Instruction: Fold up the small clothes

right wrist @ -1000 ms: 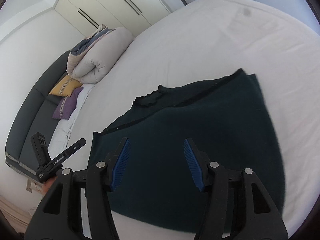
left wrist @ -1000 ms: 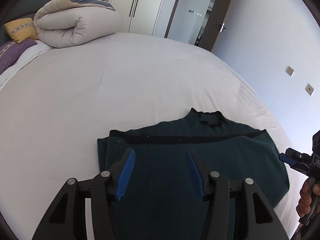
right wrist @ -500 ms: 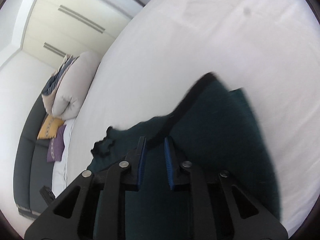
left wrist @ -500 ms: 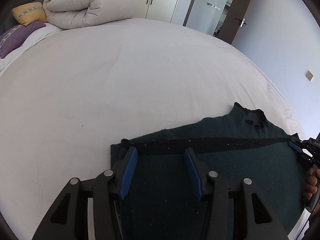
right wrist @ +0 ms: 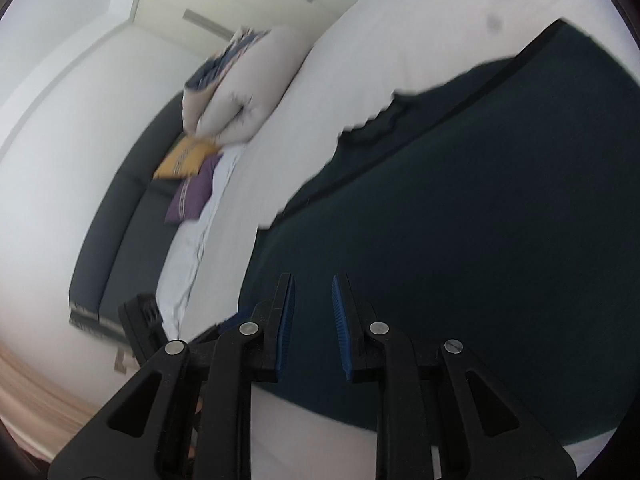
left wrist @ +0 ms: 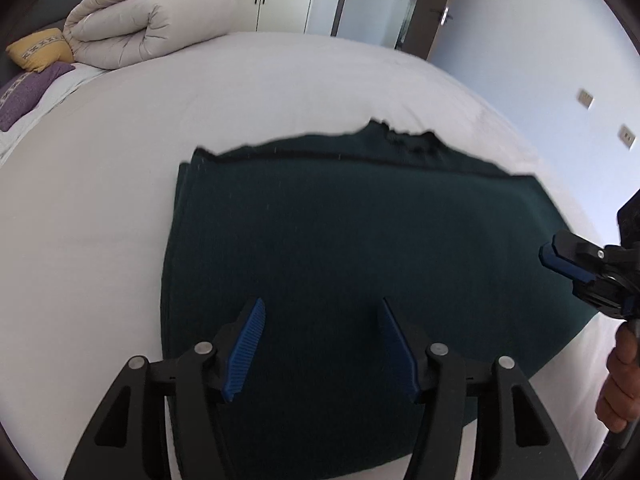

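The white bed (left wrist: 280, 92) has lots of bare room beyond the dark green sweater (left wrist: 360, 240), which lies flat and folded near its front edge. The left gripper (left wrist: 320, 344) tilts down over it, jaws just opening wider, holding nothing. The right gripper (right wrist: 313, 312) has only a small gap, just opened a little, empty above the cloth.

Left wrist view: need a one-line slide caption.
Open left gripper above a folded dark green garment on a white bed; right gripper at the frame's right edge.

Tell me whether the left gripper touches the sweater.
Cannot tell. In the left wrist view the left gripper, jaws open, overlaps the sweater, but no gap or contact shows.
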Tool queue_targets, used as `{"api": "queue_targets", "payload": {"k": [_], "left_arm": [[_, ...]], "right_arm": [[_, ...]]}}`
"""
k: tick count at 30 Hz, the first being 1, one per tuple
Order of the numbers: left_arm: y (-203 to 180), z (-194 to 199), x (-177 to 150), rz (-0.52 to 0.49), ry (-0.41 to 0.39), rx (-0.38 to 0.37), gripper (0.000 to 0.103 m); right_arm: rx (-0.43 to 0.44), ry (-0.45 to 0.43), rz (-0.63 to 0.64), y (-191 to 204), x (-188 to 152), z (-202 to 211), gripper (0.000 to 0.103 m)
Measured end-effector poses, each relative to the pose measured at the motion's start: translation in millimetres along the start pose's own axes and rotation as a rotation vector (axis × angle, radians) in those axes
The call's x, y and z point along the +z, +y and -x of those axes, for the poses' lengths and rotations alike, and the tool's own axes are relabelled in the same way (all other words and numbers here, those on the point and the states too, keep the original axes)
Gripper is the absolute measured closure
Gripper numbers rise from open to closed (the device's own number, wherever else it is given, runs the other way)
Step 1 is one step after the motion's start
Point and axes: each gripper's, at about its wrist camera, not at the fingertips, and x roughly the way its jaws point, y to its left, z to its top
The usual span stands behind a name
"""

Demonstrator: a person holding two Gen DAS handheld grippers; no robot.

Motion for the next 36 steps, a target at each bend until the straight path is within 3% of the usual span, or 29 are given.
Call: {"api": "queue_targets", "payload": {"k": [2, 4, 10, 15, 17, 21, 24, 27, 33, 36], "left_arm": [[-2.5, -5.3, -6.6, -0.025, -0.004, 0.023, 0.041], [-4.6, -5.1, -6.9, -0.034, 0.003, 0.037, 0.041], [-6.1, -6.2, -10.8, -0.048, -0.004, 0.047, 0.04], [-3.1, -6.7, -10.6, -0.043, -0.005, 0.033, 0.04], [-2.7, -6.1, -11.3, -0.043, -0.007, 0.031, 0.04], [-2.4, -6.4, -11.6, -0.043, -0.011, 0.03, 0.04], [-2.1, -5.5, -11.5, -0.04, -0.016, 0.026, 0.04], [0.0, -5.0, -10.8, -0.03, -0.019, 0.009, 0.039], [10.6, -2.2, -10.1, 0.013, -0.029, -0.064, 0.037], [23.7, 4.1, -9.0, 0.076, -0.038, -0.143, 0.037]], "right_arm": [[-0.061, 0.079, -0.01, -3.8, -12.7, -32.5, 0.084], [-0.089, 0.074, -0.098, -27.9, -13.8, -39.3, 0.088], [-0.128, -0.152, -0.248, -82.5, -17.0, 51.5, 0.088], [-0.251, -0.342, -0.386, -122.9, -30.3, 124.2, 0.087], [-0.328, -0.402, -0.406, -127.0, -36.2, 151.8, 0.085], [-0.366, -0.455, -0.396, -110.0, -41.3, 167.6, 0.084], [-0.338, -0.431, -0.319, -81.3, -32.0, 149.6, 0.084], [-0.27, -0.349, -0.238, -59.1, -15.2, 137.4, 0.084], [-0.167, -0.146, -0.097, -3.9, 13.2, 44.0, 0.084], [-0.143, -0.068, -0.08, 4.3, 23.3, 1.4, 0.084]]}}
